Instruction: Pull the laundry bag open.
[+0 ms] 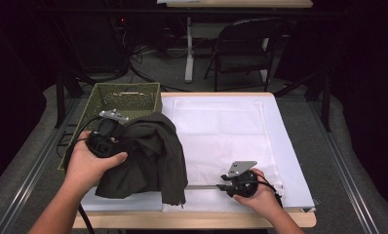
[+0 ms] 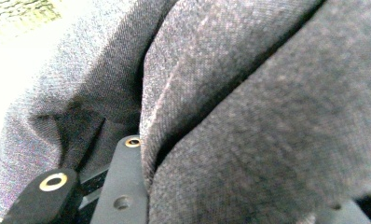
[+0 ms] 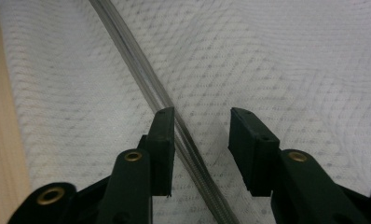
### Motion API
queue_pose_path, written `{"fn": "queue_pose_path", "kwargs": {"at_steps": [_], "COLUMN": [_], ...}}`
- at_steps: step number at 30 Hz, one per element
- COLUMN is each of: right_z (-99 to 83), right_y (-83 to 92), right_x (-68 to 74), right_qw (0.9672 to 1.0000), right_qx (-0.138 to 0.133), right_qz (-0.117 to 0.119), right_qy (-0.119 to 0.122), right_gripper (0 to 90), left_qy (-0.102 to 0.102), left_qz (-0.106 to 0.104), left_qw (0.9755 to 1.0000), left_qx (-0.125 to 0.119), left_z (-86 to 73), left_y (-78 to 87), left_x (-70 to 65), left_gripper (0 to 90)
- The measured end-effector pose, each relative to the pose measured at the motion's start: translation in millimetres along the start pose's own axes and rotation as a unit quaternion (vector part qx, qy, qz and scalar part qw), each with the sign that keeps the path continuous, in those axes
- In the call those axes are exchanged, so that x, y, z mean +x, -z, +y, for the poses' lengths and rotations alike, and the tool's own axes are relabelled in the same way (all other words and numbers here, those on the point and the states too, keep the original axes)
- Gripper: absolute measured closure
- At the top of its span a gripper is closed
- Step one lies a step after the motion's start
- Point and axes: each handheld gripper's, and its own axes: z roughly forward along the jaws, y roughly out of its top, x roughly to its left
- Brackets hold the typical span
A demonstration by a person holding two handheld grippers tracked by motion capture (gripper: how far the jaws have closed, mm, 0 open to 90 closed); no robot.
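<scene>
My left gripper (image 1: 115,134) was clamped on the dark garment (image 1: 148,156). Right gripper (image 1: 224,185), jaws apart, hovered at the mesh bag (image 1: 221,126)'s zipper (image 3: 141,70). Bagging not yet begun.

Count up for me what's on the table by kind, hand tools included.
Dark garment: 1
White mesh laundry bag: 1
Green basket: 1
Handheld grippers: 2, left gripper and right gripper
Total: 5

Table brightly lit, surroundings dark; close-ups blurred.
</scene>
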Motion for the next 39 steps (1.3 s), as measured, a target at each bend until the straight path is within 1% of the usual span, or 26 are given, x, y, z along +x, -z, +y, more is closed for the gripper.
{"fn": "queue_pose_path", "kwargs": {"at_steps": [2,3,5,7,11,16,17,18,19,21,27,29,31,32,33,36,39], "right_z": [-1.2,-2.5,-4.8,-7.3,-10.8,-12.2,-12.3,-12.2,-12.2,-12.2,-12.5,-11.8,-10.6,-9.9,-9.3,-7.8,-6.2], "right_y": [-2.5,-2.9,-1.8,0.2,2.2,1.6,2.0,1.4,1.5,2.1,2.0,1.6,1.1,0.8,0.4,-1.3,-2.2], "right_x": [-1.1,-2.1,-6.4,-11.1,-16.7,-18.2,-16.8,-17.6,-16.9,-16.1,-16.3,-15.8,-13.5,-12.9,-11.7,-10.5,-10.0], "right_qw": [1.0000,1.0000,0.9999,0.9996,0.9993,0.9994,0.9992,0.9996,0.9997,0.9999,0.9998,0.9998,0.9999,1.0000,0.9999,1.0000,1.0000], "right_qx": [0.004,0.000,-0.004,-0.008,-0.009,-0.010,-0.006,-0.010,-0.009,-0.006,-0.006,-0.008,-0.004,-0.003,-0.002,-0.003,0.000], "right_qz": [0.000,0.002,0.008,0.013,0.007,0.003,0.003,0.005,0.005,0.007,0.008,0.006,0.006,0.006,0.005,0.003,0.004], "right_qy": [0.006,0.004,-0.007,-0.026,-0.036,-0.034,-0.039,-0.027,-0.023,-0.015,-0.016,-0.015,-0.012,-0.006,-0.008,-0.004,-0.005], "right_gripper": [59.0,58.8,58.8,60.0,61.3,61.8,61.3,60.8,60.6,60.8,62.2,66.0,70.2,72.4,74.0,79.0,84.9], "left_qy": [-0.002,-0.002,-0.004,-0.005,-0.008,-0.010,-0.006,-0.010,-0.011,-0.010,-0.013,-0.012,-0.012,-0.011,-0.014,-0.017,-0.016], "left_qz": [0.000,-0.002,-0.003,-0.006,-0.008,-0.011,-0.014,-0.015,-0.012,-0.014,-0.016,-0.015,-0.015,-0.014,-0.014,-0.016,-0.018], "left_qw": [1.0000,1.0000,1.0000,1.0000,0.9999,0.9999,0.9999,0.9998,0.9999,0.9998,0.9998,0.9998,0.9998,0.9998,0.9998,0.9997,0.9997], "left_qx": [0.000,-0.001,-0.002,-0.002,0.000,0.000,-0.001,0.000,0.001,0.001,0.001,0.001,0.001,0.001,0.002,0.003,0.001], "left_z": [0.1,0.0,-0.2,-0.3,0.2,0.8,0.8,1.0,1.1,1.0,0.2,-0.1,-0.3,-0.4,-0.3,0.0,-0.1], "left_y": [-1.1,-1.7,-2.8,-4.4,-8.0,-12.6,-13.6,-14.0,-14.6,-15.4,-18.2,-19.6,-20.9,-21.5,-21.8,-21.7,-21.3], "left_x": [-1.7,-2.6,-4.3,-5.7,-7.1,-8.8,-9.3,-9.2,-9.8,-10.3,-11.1,-11.6,-12.4,-13.4,-13.5,-15.1,-16.8], "left_gripper": [65.0,65.0,65.0,65.0,65.0,65.0,64.9,65.0,65.0,65.0,64.9,65.0,65.0,65.0,64.9,64.9,64.9]}}
